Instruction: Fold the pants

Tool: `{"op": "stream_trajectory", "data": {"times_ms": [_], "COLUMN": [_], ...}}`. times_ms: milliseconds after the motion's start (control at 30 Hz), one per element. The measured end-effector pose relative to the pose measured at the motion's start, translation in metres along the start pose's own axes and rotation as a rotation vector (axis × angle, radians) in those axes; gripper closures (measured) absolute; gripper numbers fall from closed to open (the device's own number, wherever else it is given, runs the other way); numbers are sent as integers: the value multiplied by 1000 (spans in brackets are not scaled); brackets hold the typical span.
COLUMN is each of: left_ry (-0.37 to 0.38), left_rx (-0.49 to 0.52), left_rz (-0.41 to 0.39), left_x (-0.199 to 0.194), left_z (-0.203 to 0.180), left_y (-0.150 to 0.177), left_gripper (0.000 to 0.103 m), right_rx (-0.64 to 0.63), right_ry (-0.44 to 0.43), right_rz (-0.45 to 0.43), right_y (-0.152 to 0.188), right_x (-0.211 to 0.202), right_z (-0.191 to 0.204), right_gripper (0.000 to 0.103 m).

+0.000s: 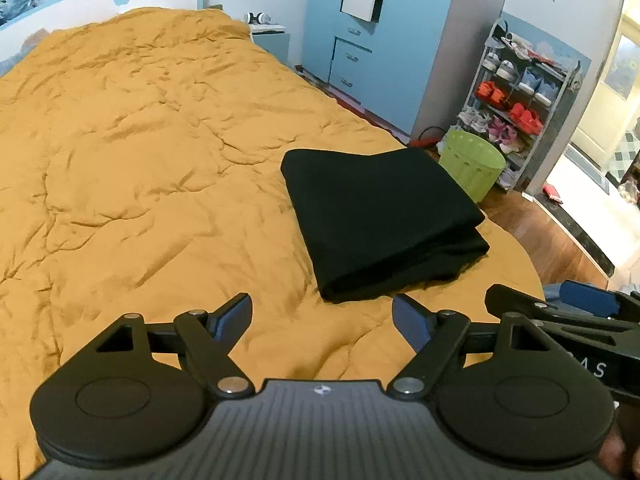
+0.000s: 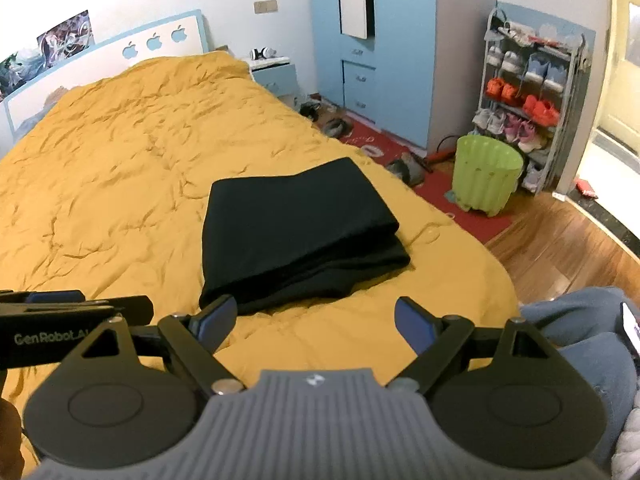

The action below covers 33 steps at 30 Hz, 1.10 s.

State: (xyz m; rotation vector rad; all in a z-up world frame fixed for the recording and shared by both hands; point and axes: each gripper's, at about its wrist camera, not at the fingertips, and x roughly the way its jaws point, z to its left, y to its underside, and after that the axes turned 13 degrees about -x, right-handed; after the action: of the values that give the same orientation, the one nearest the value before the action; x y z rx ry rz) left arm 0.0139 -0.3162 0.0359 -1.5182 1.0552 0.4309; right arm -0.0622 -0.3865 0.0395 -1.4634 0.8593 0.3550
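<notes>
Left wrist view. My left gripper [image 1: 322, 316] hangs over the bed [image 1: 140, 160], fingers spread wide, nothing between the blue pads [image 1: 236, 314]. The pants [image 1: 380, 216] lie ahead and to the right, a compact black rectangle of stacked layers, near the bed's right edge and close to its near right corner. The folded edges sit roughly square, the lower layer peeking out slightly at the right side. My right gripper [image 1: 568, 312] shows at the right margin, level with mine and off the cloth. Beyond the bed's right edge: a green bin [image 1: 472, 164] on the floor and a shoe rack [image 1: 524, 92] by the wall.

Right wrist view. My right gripper [image 2: 318, 316] also has its fingers spread and holds nothing. The left pad [image 2: 218, 312] sits just at the near corner of the pants [image 2: 296, 232]; I cannot tell whether it touches the cloth or only overlaps it in view. The bundle rests flat on the yellow cover, unsupported by either tool. My left gripper [image 2: 72, 308] appears at the left margin, apart from the cloth.

Judgement: the fold looks finished or nearly so. Both tools are held back and open, probably because the bundle needs no further holding. The offset lower layer might merit a small tidy-up.
</notes>
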Motion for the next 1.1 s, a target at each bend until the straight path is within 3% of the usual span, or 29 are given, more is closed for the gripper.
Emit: {"op": "stream_trajectory", "data": {"times_ms": [1100], "left_ry": [-24], "left_rx": [4], "left_rz": [-25], "left_x": [-5], "left_z": [2], "left_y": [2], "left_gripper": [10], "right_rx": [-13], "right_ry": [21], "right_rz": [-8], "right_y": [0], "right_x": [-8], "right_z": [7], "right_gripper": [21]}}
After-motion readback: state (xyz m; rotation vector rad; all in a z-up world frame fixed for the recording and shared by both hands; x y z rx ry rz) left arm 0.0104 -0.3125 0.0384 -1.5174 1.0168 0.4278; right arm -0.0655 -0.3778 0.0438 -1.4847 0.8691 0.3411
